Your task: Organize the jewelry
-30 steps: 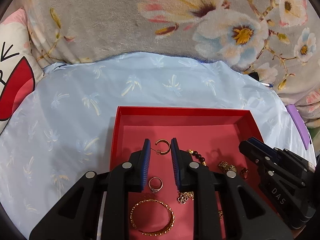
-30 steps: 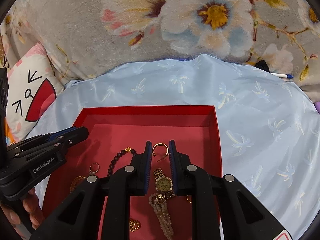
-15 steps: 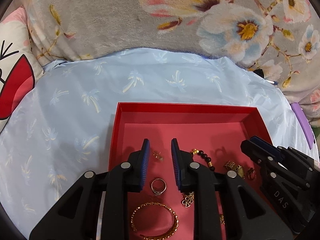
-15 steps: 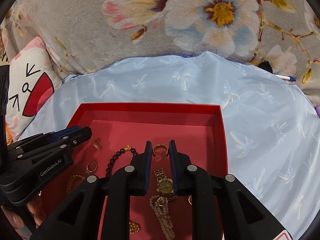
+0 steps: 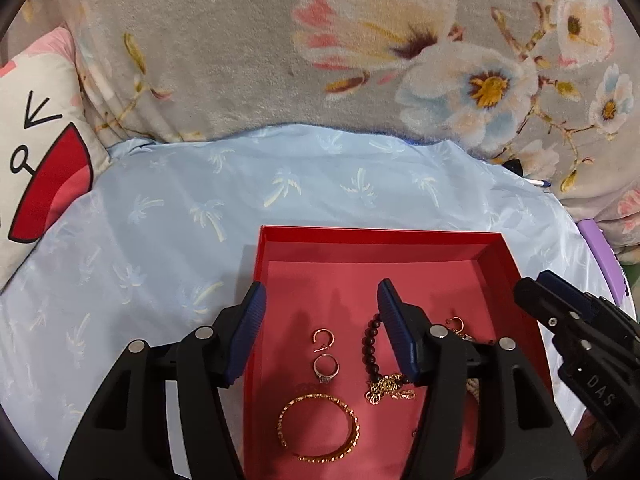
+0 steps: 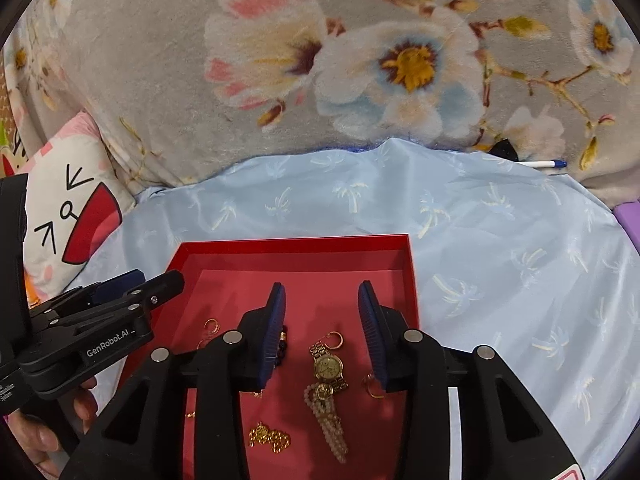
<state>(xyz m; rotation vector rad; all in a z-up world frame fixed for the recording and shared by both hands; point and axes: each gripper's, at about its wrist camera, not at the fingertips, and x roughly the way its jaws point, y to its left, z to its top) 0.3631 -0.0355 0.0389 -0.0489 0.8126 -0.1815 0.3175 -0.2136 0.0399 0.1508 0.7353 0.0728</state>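
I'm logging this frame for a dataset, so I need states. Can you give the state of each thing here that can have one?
left gripper: open, holding nothing
right gripper: open, holding nothing
red box: lidless, jewelry lying loose on its floor
hoop earring: lying flat, free of both grippers
gold bangle: lying flat, its loop has a gap
gold watch: lying flat, face up, band unclasped
pearl strand: lying bunched up

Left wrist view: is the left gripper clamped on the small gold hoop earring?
No. The left gripper is open, and the hoop earring lies loose on the red tray floor between its fingers.
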